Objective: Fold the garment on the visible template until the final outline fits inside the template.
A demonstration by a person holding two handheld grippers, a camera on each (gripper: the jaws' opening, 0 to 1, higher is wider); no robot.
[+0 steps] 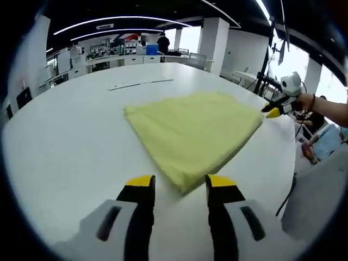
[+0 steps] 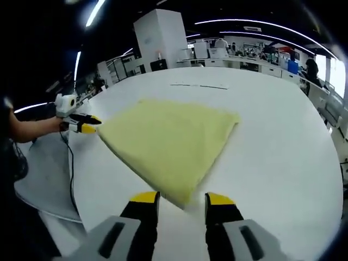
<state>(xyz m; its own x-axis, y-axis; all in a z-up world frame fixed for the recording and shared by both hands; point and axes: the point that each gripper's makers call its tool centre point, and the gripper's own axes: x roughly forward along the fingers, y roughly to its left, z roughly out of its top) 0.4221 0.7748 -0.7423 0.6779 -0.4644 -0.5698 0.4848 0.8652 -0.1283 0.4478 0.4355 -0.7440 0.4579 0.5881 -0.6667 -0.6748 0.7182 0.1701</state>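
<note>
A folded yellow garment lies flat on the white table, roughly four-cornered. In the left gripper view its near corner reaches into the gap between the yellow tips of my open left gripper. My right gripper, held by a hand, sits at the cloth's far right corner. In the right gripper view the garment points a corner between the tips of my open right gripper. There the left gripper touches the cloth's left corner. Thin pale strips lie on the table beyond the cloth.
The table's rim curves close behind both grippers, with a grey floor mat and a black cable below it. At the far side stand desks, a white pillar and a person.
</note>
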